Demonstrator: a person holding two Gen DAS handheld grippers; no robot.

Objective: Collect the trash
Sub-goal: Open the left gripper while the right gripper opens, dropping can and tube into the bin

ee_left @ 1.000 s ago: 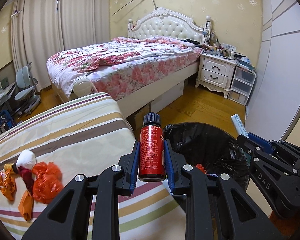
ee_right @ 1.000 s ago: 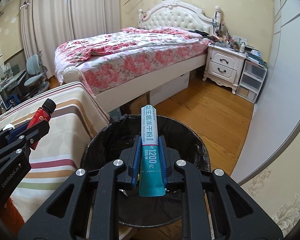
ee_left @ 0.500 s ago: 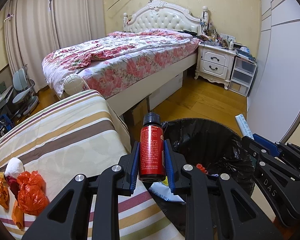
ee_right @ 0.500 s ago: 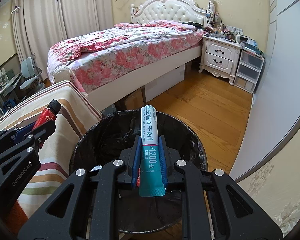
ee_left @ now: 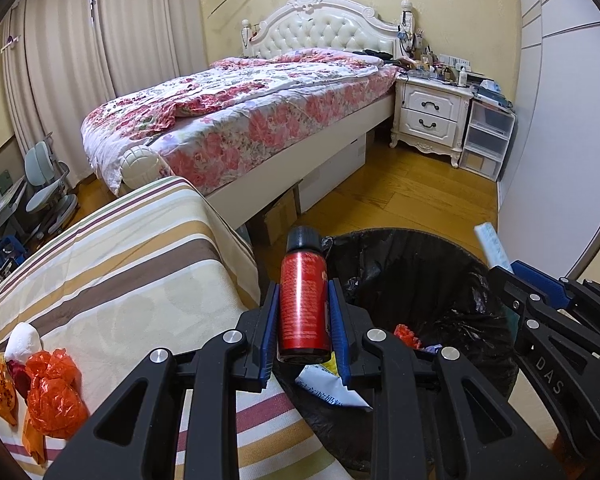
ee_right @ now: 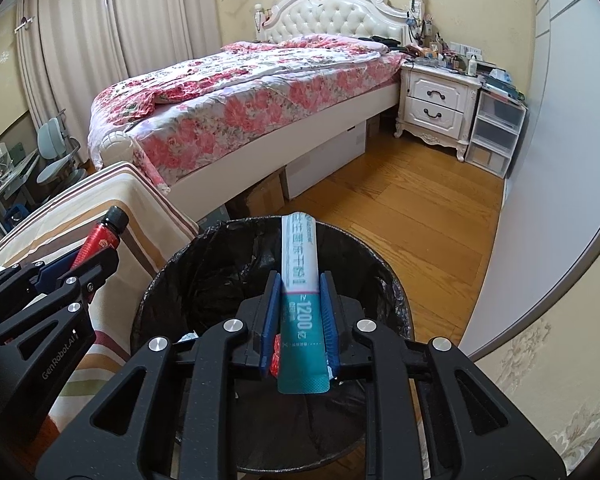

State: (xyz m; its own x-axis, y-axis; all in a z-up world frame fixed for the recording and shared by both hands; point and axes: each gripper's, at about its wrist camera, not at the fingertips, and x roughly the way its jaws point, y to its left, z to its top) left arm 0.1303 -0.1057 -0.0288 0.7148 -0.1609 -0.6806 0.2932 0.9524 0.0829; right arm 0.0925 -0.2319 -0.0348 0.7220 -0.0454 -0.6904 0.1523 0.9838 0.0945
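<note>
Both hands are loaded and standing at the bin [ee_right: 396, 304]. The right tool [ee_right: 299, 320] is clamped on a teal and white packet [ee_right: 302, 292], held lengthwise over the open mouth of the black-lined bin, so to my eye it looks ready to drop. The left tool [ee_left: 303, 320] grips a red bottle [ee_left: 303, 300] with a black cap, upright between its blue pads; from the left view it sits above the edge where the striped surface [ee_left: 120, 280] meets the bin's rim, not yet clearly over the opening.

Some collecting is already done: down in the liner I can see a red scrap [ee_left: 406, 334] and a white printed wrapper [ee_left: 328, 392] lying near the rim.

What is left, as far as I can judge: letting go of the packet and the bottle, then going back for the pile on the surface. There, well apart from the bin at the left edge of the left view, lie crumpled orange wrappers [ee_left: 54, 396] and a white wad [ee_left: 22, 340], untouched. Whether more trash lies elsewhere I cannot tell.

So the job seems about midway, with two pieces in hand and a small heap still waiting.
</note>
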